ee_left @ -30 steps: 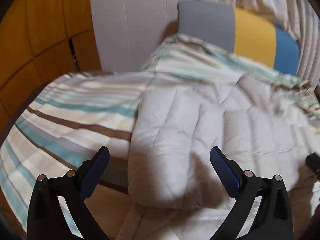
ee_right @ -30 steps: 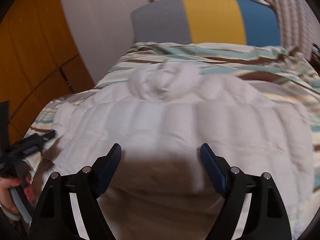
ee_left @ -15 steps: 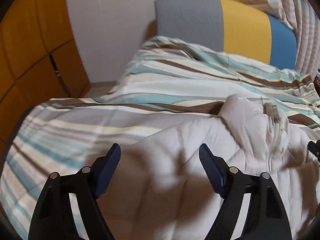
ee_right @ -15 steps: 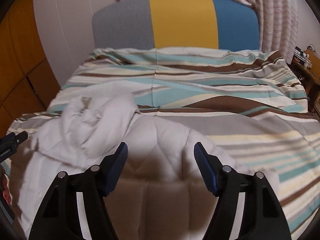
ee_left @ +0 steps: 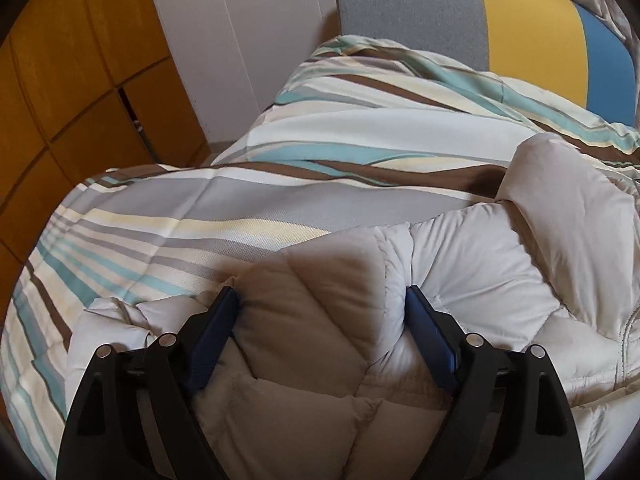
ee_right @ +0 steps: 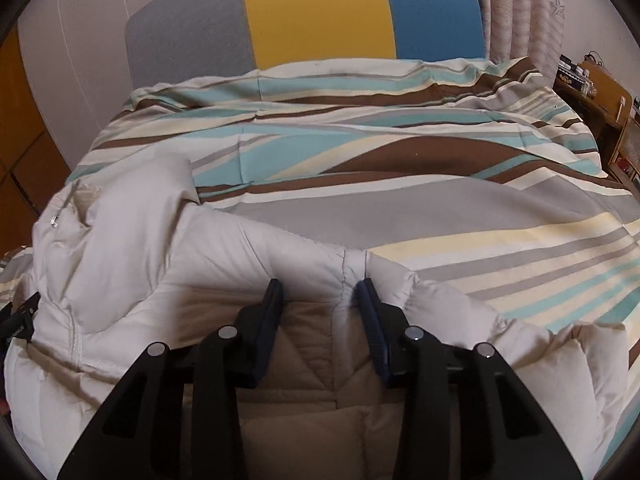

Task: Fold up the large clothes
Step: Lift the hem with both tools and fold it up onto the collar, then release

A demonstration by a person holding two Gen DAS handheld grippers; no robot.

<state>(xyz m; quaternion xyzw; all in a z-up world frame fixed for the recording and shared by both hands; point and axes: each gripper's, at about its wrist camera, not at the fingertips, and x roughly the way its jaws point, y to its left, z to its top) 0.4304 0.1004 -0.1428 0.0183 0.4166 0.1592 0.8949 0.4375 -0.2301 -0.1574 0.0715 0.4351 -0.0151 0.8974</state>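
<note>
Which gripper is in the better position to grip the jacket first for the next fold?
Probably the right gripper: its fingers have narrowed around a seam ridge of the puffy jacket. The left gripper is open wide over a broad panel.

The left gripper (ee_left: 320,300) fills the lower centre of its frame, its 2 blue-padded fingers spread wide apart. The right gripper (ee_right: 318,290) sits low in its frame too, its 2 fingers drawn closer together, a gap between them.
</note>
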